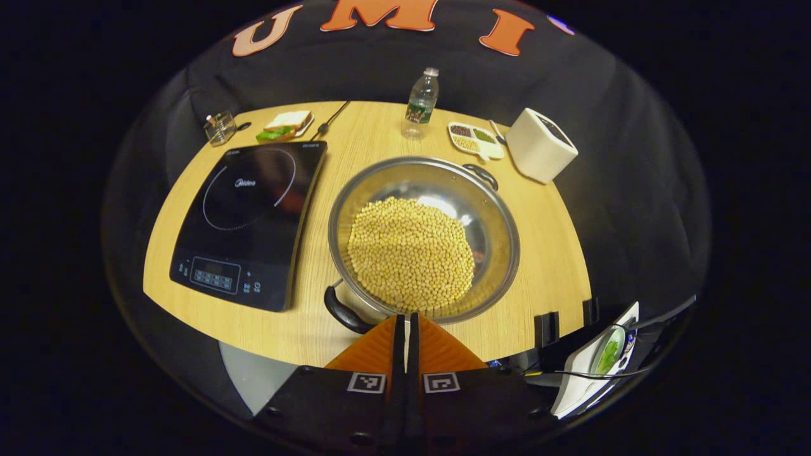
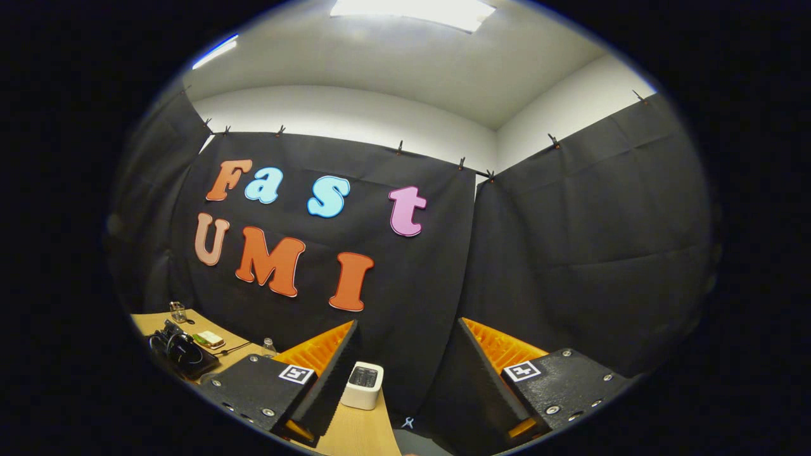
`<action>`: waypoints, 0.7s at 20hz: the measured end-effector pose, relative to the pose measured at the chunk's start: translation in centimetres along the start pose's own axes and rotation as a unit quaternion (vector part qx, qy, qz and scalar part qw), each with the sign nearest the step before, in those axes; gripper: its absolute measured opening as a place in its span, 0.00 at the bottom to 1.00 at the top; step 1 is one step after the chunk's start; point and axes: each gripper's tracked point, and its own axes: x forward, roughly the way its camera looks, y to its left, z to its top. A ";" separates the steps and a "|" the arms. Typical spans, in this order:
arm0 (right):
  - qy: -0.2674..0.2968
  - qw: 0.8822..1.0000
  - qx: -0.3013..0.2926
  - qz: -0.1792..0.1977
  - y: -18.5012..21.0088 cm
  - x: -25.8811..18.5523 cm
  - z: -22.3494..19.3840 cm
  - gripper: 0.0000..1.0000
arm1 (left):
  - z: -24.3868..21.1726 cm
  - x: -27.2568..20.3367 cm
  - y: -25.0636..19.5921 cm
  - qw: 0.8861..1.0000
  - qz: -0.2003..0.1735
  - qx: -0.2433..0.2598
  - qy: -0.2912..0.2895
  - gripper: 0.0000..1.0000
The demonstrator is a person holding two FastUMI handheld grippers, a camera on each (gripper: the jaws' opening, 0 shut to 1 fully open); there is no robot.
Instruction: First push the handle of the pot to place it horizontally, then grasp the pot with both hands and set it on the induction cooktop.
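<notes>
Fingers on my left gripper (image 1: 405, 329) are pressed together with nothing between them, their tips just at the near rim of the pot (image 1: 423, 237). On my right gripper (image 2: 405, 354) the fingers stand wide apart and hold nothing, aimed up at the booth's wall.

In the left gripper view, the pot sits on the wooden table (image 1: 557, 253), a wide steel pan heaped with pale yellow beans (image 1: 410, 254). One black handle (image 1: 345, 313) juts from its near-left edge, just left of my closed tips; the other handle (image 1: 481, 174) is on its far-right edge. Left of the pot, close beside it but apart, lies the induction cooktop (image 1: 250, 225), its black glass bare. Beyond the pot stand a water bottle (image 1: 421, 102) and a small divided dish (image 1: 475, 140); to the pot's far right is a white box (image 1: 540, 144). Behind the cooktop are a sandwich on a plate (image 1: 286, 125) and a small glass jar (image 1: 220, 128).

In the right gripper view, the white box (image 2: 362, 385) shows between my spread fingers.
</notes>
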 end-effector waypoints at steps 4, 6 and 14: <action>0.011 1.000 0.001 -0.012 -0.7 0.2 -1.3 0.93 | -2.5 2.3 -0.1 0.998 0.000 -0.020 0.058 0.08; 0.014 1.000 -0.003 -0.025 -1.1 0.4 -1.8 0.93 | -3.2 3.5 0.0 0.996 0.003 -0.025 0.088 0.08; 0.042 0.997 0.011 -0.062 -0.7 0.7 -3.3 0.93 | -4.6 7.2 0.8 0.987 -0.002 -0.036 0.155 0.08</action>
